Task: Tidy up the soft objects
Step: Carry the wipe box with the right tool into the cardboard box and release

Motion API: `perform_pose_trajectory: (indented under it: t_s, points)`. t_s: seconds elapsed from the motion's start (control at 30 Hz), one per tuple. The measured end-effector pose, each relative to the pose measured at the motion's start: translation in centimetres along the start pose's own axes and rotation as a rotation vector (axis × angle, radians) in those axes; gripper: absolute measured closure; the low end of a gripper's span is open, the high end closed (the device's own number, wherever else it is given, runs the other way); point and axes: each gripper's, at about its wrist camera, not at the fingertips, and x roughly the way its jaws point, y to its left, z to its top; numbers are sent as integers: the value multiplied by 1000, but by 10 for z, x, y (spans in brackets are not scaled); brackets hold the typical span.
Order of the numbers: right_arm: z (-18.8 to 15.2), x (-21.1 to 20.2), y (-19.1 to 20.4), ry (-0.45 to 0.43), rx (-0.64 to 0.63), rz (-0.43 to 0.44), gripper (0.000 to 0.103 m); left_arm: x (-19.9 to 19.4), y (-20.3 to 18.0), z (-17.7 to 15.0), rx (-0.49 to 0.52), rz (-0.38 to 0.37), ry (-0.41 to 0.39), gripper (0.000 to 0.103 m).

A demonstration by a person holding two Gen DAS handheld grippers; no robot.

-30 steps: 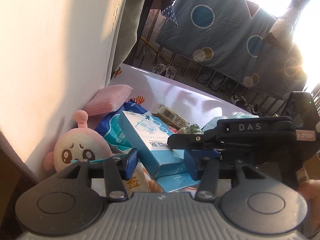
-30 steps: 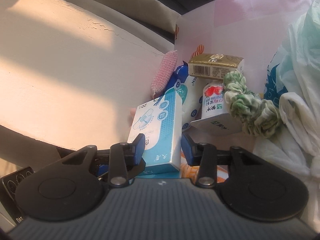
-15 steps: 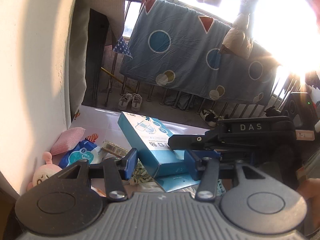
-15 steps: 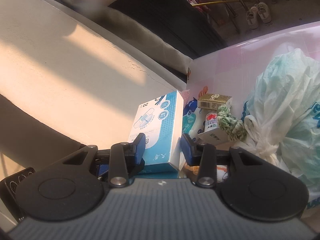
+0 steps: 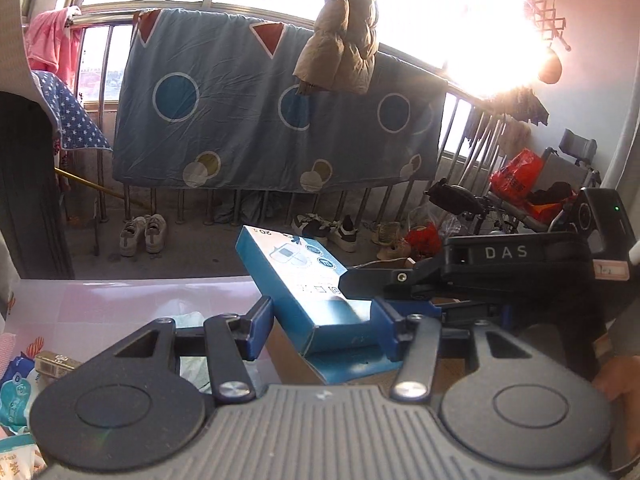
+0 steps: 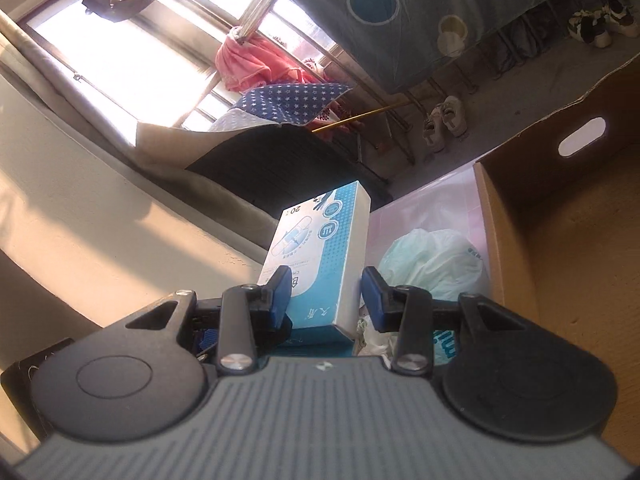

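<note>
While your right claw (image 6: 326, 292) pinches the blue-and-white carton (image 6: 320, 248) with its jaws set narrow, your left claw (image 5: 322, 330) stands half spread around the same carton's near end; whether its pads press cannot be told. The carton hangs clear above the pink tabletop (image 5: 120, 300), near a crumpled plastic bag (image 6: 432, 264) and an open cardboard box (image 6: 560, 220). Beyond, 1 pair of white sneakers (image 5: 144, 234) sits below a blue quilt (image 5: 260, 120) draped over the balcony railing.
</note>
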Motion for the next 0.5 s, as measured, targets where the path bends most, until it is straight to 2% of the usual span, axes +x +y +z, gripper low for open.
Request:
perform_pose_trajectory:
  t_s: [0.2, 0.33, 0.5]
  points:
    - [29, -15, -81, -19, 111, -65, 65, 79, -29, 7, 54, -46, 118, 49]
    - [41, 13, -130, 20, 189, -101, 65, 132, -31, 5, 71, -32, 207, 49]
    - [49, 50, -177, 66, 238, -131, 64, 183, -29, -3, 116, 29, 301, 48]
